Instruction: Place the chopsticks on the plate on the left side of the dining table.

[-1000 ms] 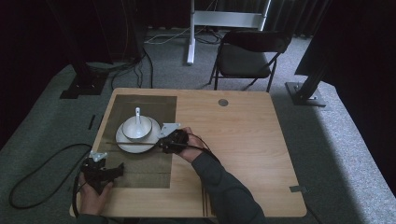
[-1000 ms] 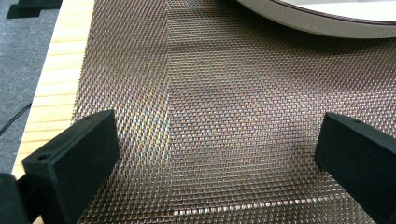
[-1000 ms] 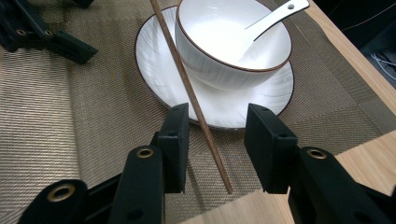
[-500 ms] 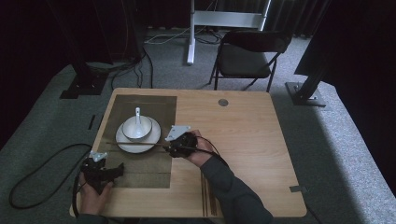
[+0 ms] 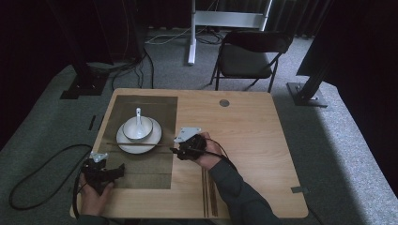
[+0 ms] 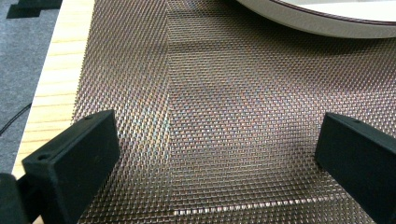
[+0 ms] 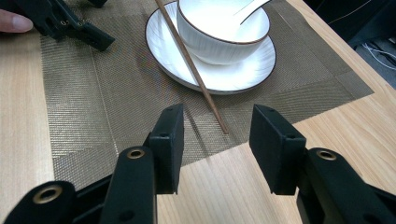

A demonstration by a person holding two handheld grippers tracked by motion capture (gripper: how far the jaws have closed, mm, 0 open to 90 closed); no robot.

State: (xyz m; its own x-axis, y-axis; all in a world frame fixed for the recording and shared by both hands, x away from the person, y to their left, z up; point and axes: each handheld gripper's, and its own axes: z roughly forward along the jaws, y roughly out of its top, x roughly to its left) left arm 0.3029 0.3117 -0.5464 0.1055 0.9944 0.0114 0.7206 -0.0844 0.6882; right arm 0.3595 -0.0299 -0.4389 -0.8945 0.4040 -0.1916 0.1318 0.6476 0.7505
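the right gripper [image 7: 215, 140] sits over the wooden table [image 5: 263, 140] just off the right edge of the woven placemat [image 5: 141, 161], its jaws apart with nothing between them; they have just been opening. the near tip of the chopstick [image 7: 196, 70] ends on the mat just ahead of the gap between the jaws, not touched by either jaw. the chopstick lies across the near rim of the white plate [image 7: 243, 74], beside the white bowl [image 7: 224, 32] that stands on it, with a white spoon [image 5: 138, 115] resting in the bowl. plate and bowl sit in the middle of the placemat, nearer its far edge. the left gripper [image 6: 219, 158] rests at the mat's near left corner, jaws spread wide and empty above the weave, the plate's rim well ahead of it. a hand [image 5: 91, 197] holds it near the table's near left corner.
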